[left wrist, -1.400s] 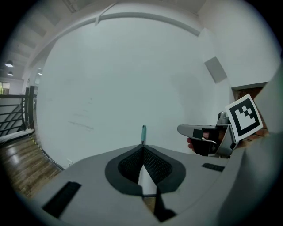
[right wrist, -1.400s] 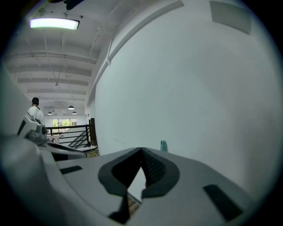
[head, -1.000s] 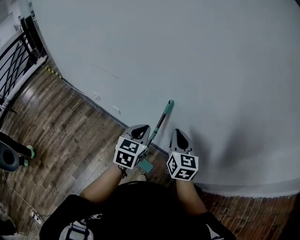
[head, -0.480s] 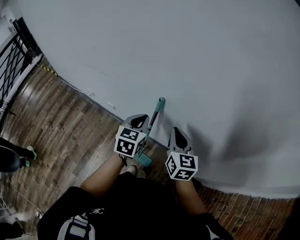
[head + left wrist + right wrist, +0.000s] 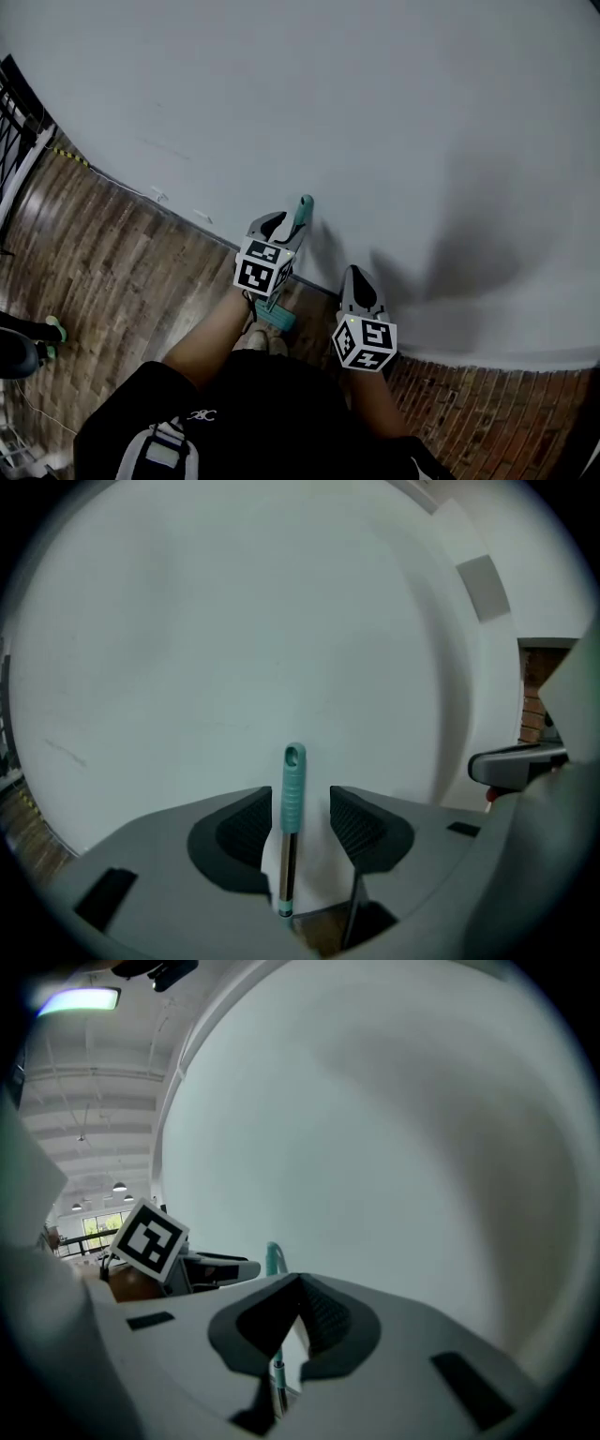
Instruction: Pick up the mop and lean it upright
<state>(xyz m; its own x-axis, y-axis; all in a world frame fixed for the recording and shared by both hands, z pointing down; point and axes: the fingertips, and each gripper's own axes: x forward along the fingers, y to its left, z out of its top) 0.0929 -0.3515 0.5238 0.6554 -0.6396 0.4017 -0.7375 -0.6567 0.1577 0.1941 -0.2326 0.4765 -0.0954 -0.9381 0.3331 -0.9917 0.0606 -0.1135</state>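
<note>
The mop stands nearly upright, its teal grip (image 5: 303, 208) against the white wall and its teal head (image 5: 277, 317) on the floor by my feet. My left gripper (image 5: 277, 225) is up at the grip. In the left gripper view the teal grip (image 5: 292, 780) stands between the jaws of the left gripper (image 5: 300, 822), which are opening: the grip lies beside the left pad, with a gap to the right pad. My right gripper (image 5: 359, 278) hangs lower, to the right, shut with nothing in it. The right gripper view shows its jaws (image 5: 300, 1312) meeting, with the mop's tip (image 5: 273, 1258) behind.
A white wall (image 5: 394, 112) fills the far side. Wooden floorboards (image 5: 112, 253) run to the left, with brick paving (image 5: 487, 412) at the lower right. A black railing (image 5: 14, 112) stands at the far left, and another person's shoe (image 5: 52, 328) is at the left edge.
My left gripper has risen along the mop handle toward the wall, and the handle now stands steeper against it. The right gripper has stayed low on the right.
</note>
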